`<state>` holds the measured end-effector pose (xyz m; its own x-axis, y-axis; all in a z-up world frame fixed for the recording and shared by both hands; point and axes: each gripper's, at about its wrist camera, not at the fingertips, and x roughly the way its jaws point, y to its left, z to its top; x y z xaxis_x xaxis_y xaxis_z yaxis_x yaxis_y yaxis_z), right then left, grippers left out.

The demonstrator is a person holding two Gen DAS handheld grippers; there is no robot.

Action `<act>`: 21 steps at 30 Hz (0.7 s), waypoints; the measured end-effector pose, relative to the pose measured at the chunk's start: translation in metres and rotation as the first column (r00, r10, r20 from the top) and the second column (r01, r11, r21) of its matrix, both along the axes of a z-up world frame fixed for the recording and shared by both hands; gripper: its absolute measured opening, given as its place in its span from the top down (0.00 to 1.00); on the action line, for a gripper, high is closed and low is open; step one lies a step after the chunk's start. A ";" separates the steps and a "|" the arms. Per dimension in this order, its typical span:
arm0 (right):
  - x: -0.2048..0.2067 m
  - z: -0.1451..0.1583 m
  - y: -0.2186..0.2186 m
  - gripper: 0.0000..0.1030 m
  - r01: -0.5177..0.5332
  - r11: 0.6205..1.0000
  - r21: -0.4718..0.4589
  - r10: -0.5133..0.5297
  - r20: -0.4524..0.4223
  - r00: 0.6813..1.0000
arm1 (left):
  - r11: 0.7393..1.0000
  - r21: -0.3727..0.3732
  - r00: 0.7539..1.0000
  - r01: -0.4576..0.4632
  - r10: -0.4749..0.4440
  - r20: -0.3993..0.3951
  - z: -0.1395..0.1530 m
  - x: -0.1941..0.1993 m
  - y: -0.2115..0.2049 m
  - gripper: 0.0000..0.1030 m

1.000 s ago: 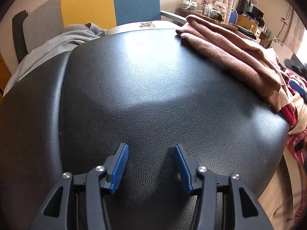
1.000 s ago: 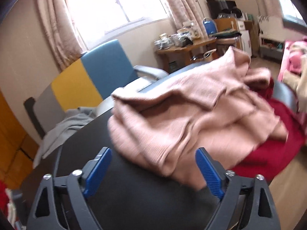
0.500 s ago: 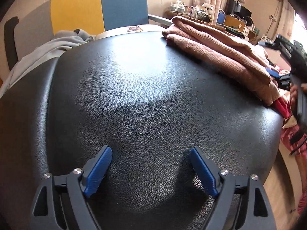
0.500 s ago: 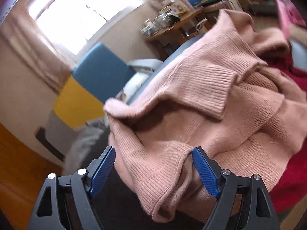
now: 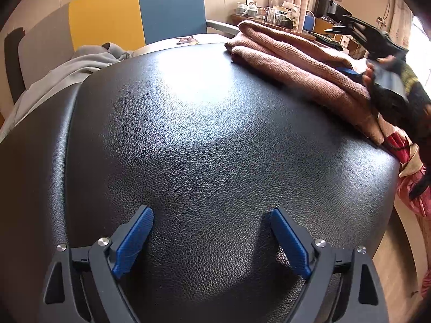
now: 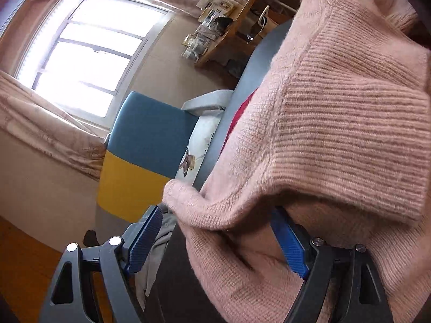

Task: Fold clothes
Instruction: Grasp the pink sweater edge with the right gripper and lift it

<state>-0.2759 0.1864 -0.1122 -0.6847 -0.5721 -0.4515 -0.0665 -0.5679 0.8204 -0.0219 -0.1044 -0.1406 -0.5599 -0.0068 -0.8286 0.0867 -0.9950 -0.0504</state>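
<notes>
the pink knit sweater (image 5: pixel 301 64) lay rumpled in loose layers along the far right edge of the black padded desk (image 5: pixel 204 140), over something red, so by the look of it no neat fold had been made and the folding remained. the right gripper (image 6: pixel 215 238) stood wide open with a sweater edge between its fingers, not clamped. the left gripper (image 5: pixel 212 238), wide open and empty, hovered over the broad bare desk, which offered ample room for spreading.

Daylight pouring through curtained window (image 6: pixel 80 62); yellow-and-blue chair (image 5: pixel 150 13) standing against beige wall, cluttered wooden desk (image 6: pixel 223 40) sitting nearby.
</notes>
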 end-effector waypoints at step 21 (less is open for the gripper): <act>-0.023 -0.001 -0.031 0.88 -0.050 0.943 0.330 0.071 -0.052 0.996 | 1.000 -0.004 1.000 0.025 -0.025 0.005 -0.002 -0.001 0.002 0.08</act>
